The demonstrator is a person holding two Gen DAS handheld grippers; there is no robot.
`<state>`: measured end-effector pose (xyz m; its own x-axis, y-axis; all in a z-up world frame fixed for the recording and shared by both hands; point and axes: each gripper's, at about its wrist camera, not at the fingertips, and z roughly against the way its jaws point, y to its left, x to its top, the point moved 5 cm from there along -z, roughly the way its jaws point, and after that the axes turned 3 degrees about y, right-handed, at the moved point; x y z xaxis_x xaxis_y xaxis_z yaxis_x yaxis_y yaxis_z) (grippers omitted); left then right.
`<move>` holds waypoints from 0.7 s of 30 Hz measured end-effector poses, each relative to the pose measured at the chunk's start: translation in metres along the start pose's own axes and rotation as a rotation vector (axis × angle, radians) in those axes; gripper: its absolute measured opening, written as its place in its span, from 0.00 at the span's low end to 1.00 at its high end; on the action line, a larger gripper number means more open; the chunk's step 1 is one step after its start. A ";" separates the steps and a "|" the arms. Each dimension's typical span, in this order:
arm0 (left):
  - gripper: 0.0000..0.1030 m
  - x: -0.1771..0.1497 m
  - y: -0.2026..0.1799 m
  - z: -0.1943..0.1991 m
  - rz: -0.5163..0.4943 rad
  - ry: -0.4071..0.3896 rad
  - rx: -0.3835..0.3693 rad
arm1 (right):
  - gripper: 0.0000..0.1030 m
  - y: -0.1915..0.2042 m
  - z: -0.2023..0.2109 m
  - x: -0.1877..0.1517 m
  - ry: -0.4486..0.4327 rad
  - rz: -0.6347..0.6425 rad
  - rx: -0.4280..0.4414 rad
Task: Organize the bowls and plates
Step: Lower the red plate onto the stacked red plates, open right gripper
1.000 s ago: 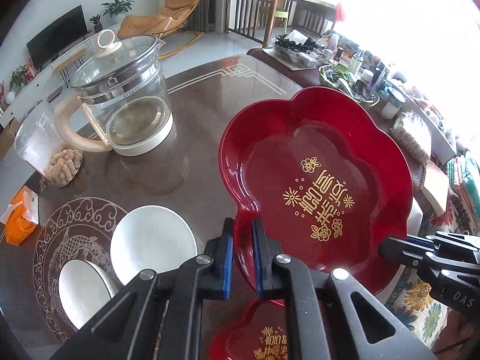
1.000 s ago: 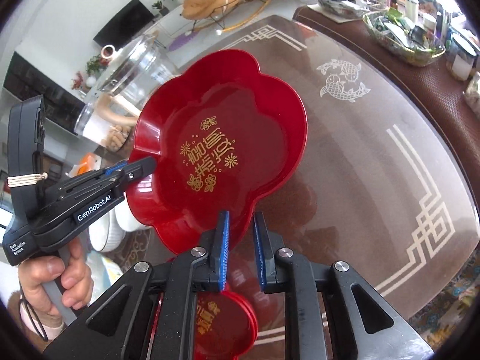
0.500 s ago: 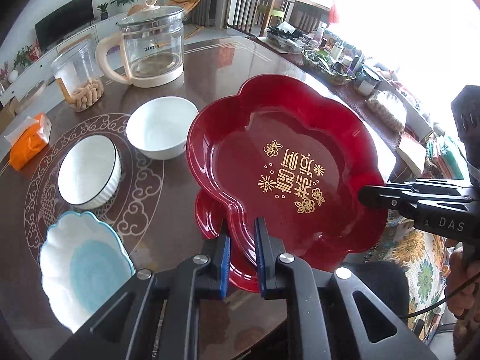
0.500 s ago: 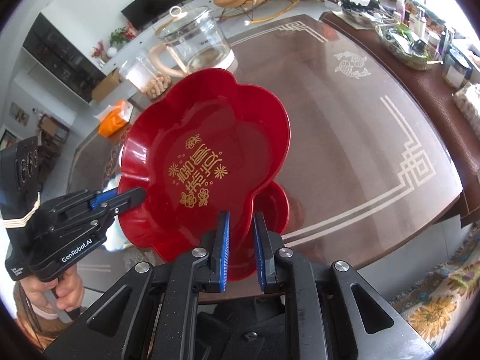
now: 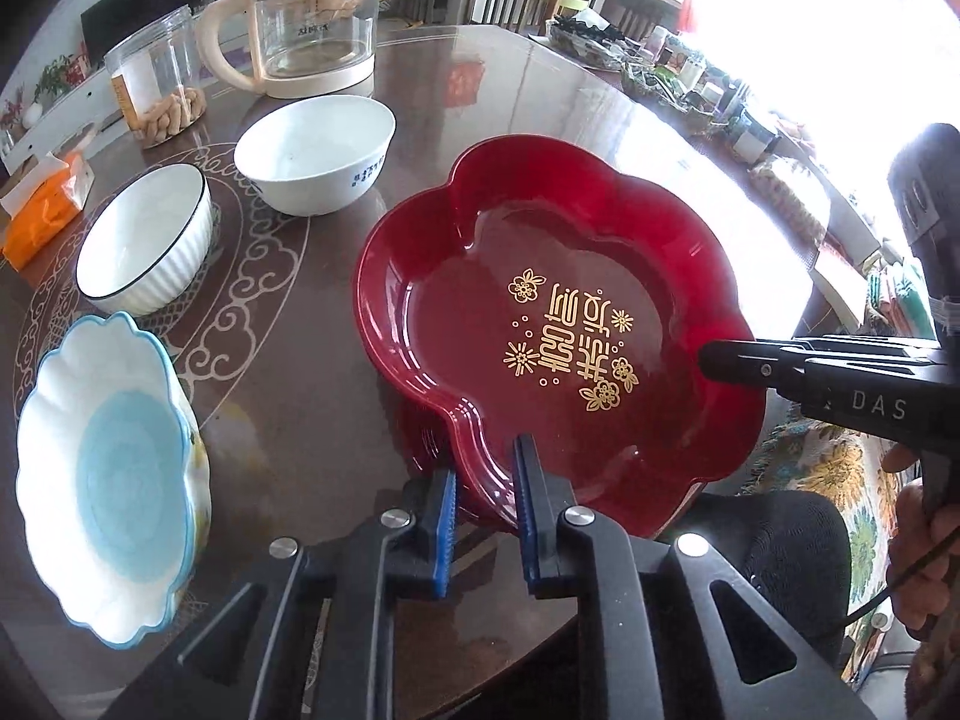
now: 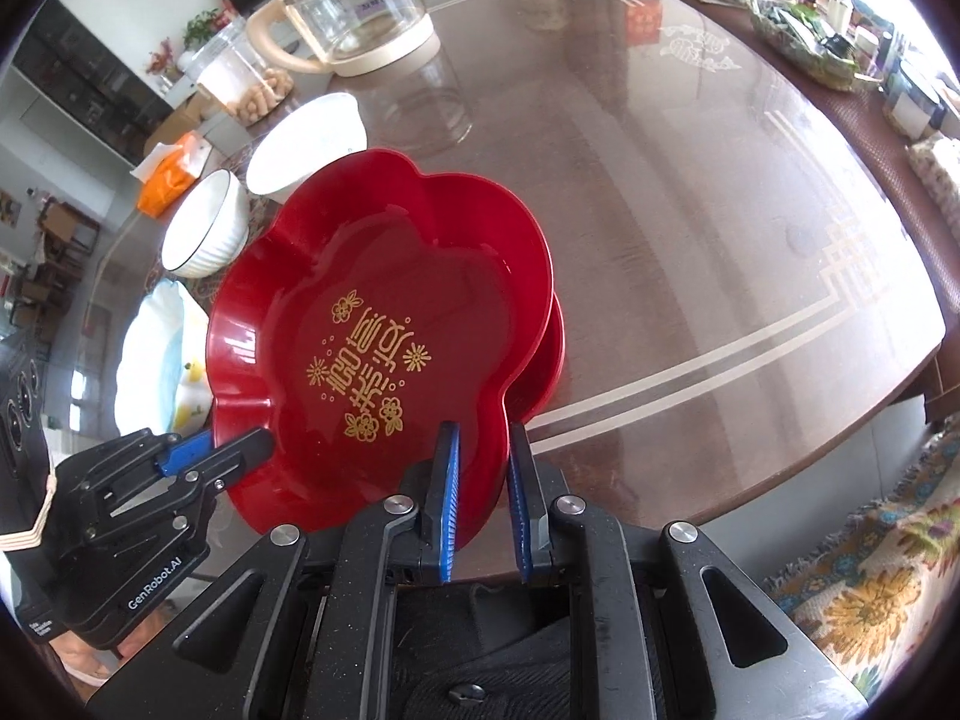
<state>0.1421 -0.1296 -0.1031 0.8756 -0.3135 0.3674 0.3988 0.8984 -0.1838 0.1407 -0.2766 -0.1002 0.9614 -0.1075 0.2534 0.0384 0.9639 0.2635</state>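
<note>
A large red flower-shaped plate (image 5: 540,276) with gold characters is held low at the near edge of the table by both grippers. It lies over a second red plate (image 6: 555,360), which peeks out beneath its right side. My left gripper (image 5: 485,480) is shut on the large plate's near-left rim, with the rim between its blue pads. My right gripper (image 6: 483,462) is shut on the opposite rim, and its fingers (image 5: 714,357) reach over the plate edge. On the left stand a plain white bowl (image 5: 312,156), a ribbed white bowl with a dark rim (image 5: 144,234) and a scalloped blue-and-white bowl (image 5: 108,468).
At the back of the brown glass-topped table (image 6: 690,240) are a glass kettle (image 5: 312,18), a clear jar of snacks (image 5: 156,84) and an orange tissue pack (image 5: 42,210). Clutter baskets line the far right edge (image 6: 804,42). A hand (image 5: 924,546) grips the right tool.
Both grippers carried the large red plate toward the near table edge and down over the second red plate. The bowls have come into view on the left.
</note>
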 end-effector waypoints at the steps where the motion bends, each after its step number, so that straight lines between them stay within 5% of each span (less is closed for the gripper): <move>1: 0.16 0.001 0.000 0.000 0.002 0.005 -0.004 | 0.17 0.001 -0.002 0.002 -0.001 -0.004 -0.002; 4: 0.24 -0.001 -0.003 0.002 -0.010 0.029 -0.011 | 0.20 -0.001 -0.005 0.006 -0.011 -0.025 0.005; 8: 0.51 -0.002 -0.007 0.012 -0.057 -0.014 0.038 | 0.27 -0.001 -0.001 0.006 -0.027 -0.028 0.011; 10: 0.52 -0.002 -0.005 0.017 -0.062 -0.025 0.040 | 0.43 -0.001 0.001 0.007 -0.035 -0.024 0.006; 16: 0.52 0.003 0.014 0.032 -0.010 -0.058 0.044 | 0.43 0.006 0.002 0.003 -0.037 -0.006 0.001; 21: 0.59 0.001 0.030 0.060 0.030 -0.143 0.051 | 0.43 0.020 0.030 -0.008 -0.153 0.021 -0.052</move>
<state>0.1383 -0.0844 -0.0538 0.8376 -0.2430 0.4892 0.3559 0.9222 -0.1512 0.1260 -0.2634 -0.0688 0.9095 -0.1189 0.3982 0.0362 0.9772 0.2092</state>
